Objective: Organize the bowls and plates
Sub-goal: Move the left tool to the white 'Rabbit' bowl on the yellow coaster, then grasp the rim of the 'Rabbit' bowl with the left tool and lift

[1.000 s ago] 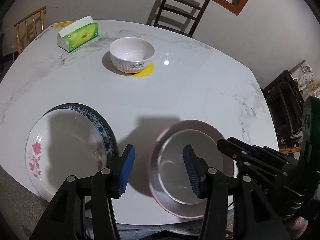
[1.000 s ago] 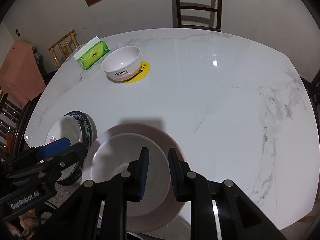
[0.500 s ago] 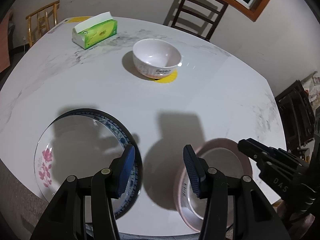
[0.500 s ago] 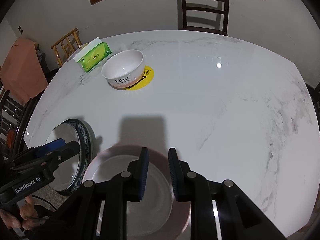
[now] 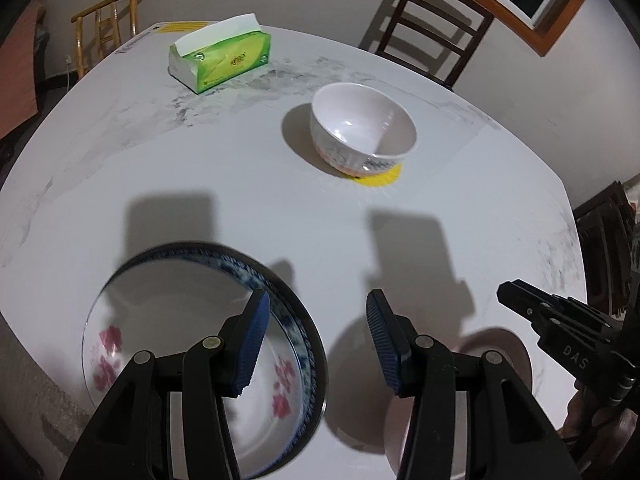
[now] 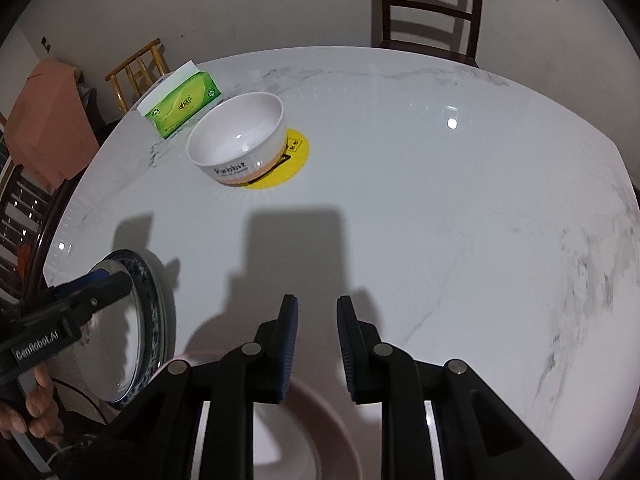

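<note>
With both the left gripper (image 5: 316,336) and right gripper (image 6: 317,340) parted and empty, the near pink plate (image 6: 320,432) (overhanging the table (image 6: 440,200) edge, apparently) could tip off if nudged.

"Rabbit" on bowl (image 6: 237,142), "GenRobot.AI" on left gripper (image 6: 108,280)

On the white marble desk (image 5: 240,184), the left gripper (image 5: 316,336) hangs with jaws spread above a flowered, blue-rimmed plate (image 5: 192,344) at seven o'clock, a white bowl (image 5: 362,134) at one o'clock, a green tissue pack (image 5: 220,58) at eleven.
</note>
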Action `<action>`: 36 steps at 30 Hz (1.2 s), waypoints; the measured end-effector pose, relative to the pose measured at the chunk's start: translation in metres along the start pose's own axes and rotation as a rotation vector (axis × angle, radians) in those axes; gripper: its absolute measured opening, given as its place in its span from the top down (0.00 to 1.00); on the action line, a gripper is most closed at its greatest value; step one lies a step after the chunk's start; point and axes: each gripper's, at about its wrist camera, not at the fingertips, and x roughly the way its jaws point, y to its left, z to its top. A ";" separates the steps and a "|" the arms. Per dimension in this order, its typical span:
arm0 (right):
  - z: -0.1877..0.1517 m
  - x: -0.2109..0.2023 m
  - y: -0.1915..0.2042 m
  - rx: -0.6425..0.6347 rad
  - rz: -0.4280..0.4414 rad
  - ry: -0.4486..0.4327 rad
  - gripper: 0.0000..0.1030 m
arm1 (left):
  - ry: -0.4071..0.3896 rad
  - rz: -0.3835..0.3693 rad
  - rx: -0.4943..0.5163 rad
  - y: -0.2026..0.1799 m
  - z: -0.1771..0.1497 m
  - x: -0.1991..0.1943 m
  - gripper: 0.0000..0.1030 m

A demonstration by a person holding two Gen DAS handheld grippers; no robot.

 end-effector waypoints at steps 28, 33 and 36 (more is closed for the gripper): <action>0.134 0.066 0.007 -0.047 0.121 0.006 0.80 | -0.027 -0.075 -0.137 0.018 0.120 0.057 0.55; 0.147 0.081 0.015 -0.056 0.124 0.019 0.80 | -0.014 -0.079 -0.143 0.016 0.131 0.074 0.55; 0.152 0.091 0.018 -0.053 0.123 0.029 0.80 | -0.002 -0.070 -0.137 0.014 0.135 0.083 0.56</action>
